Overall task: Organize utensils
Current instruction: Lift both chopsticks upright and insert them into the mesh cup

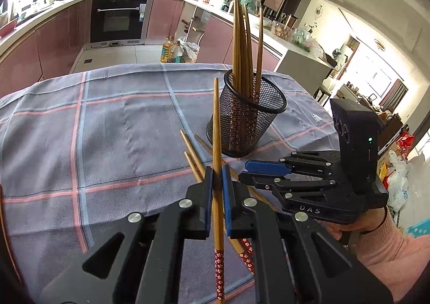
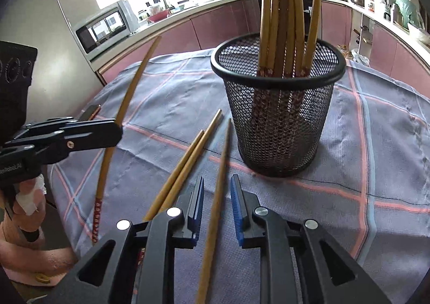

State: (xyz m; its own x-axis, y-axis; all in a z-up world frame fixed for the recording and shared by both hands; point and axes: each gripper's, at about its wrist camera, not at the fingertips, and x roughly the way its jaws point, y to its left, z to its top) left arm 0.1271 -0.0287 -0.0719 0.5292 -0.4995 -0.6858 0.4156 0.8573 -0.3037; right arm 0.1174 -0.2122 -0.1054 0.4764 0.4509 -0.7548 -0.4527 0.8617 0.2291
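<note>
With the left claw (image 1: 217, 183) clamped on a chopstick (image 1: 216, 126) and the holder (image 1: 246, 115) ahead, the right claw (image 2: 217, 191) stood open astride another (image 2: 215, 196), needing closure.

One black mesh cup (image 2: 279, 121) stands on the checked cloth (image 2: 381, 169). Six chopsticks (image 2: 285, 16) stand in it, as far as can be told. Three chopsticks (image 2: 185, 166) lie loose on the cloth. One chopstick (image 1: 216, 148) is held off it. Two grippers are present.
</note>
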